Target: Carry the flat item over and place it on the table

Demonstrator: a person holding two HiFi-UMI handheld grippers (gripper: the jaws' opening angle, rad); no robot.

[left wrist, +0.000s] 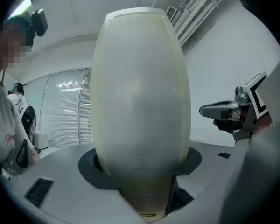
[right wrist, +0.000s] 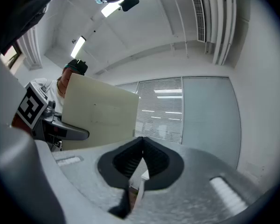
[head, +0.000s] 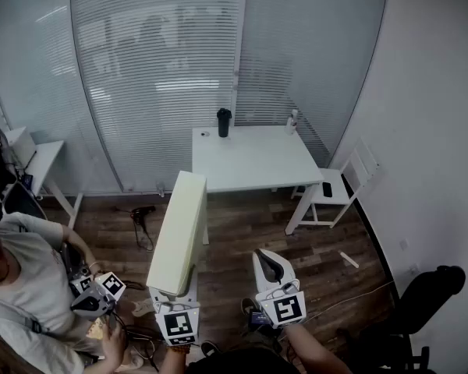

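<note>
The flat item is a cream board [head: 181, 232], held on edge and slanting away from me toward the white table [head: 257, 162]. My left gripper [head: 174, 293] is shut on its near end; in the left gripper view the board [left wrist: 140, 92] fills the middle, pinched low between the jaws [left wrist: 142, 204]. My right gripper [head: 267, 259] hovers to the right of the board, shut with nothing in it; its closed jaws [right wrist: 141, 153] point up toward the blinds. The board [right wrist: 100, 115] shows at the left of the right gripper view. The table stands about a board's length beyond the board's far end.
A black cup [head: 223, 122] and a small white bottle [head: 293, 120] stand at the table's far edge. A white chair [head: 339, 187] sits at the table's right. A seated person [head: 23, 287] holding another gripper is at my left. A black chair [head: 425, 298] stands at lower right. The floor is wood.
</note>
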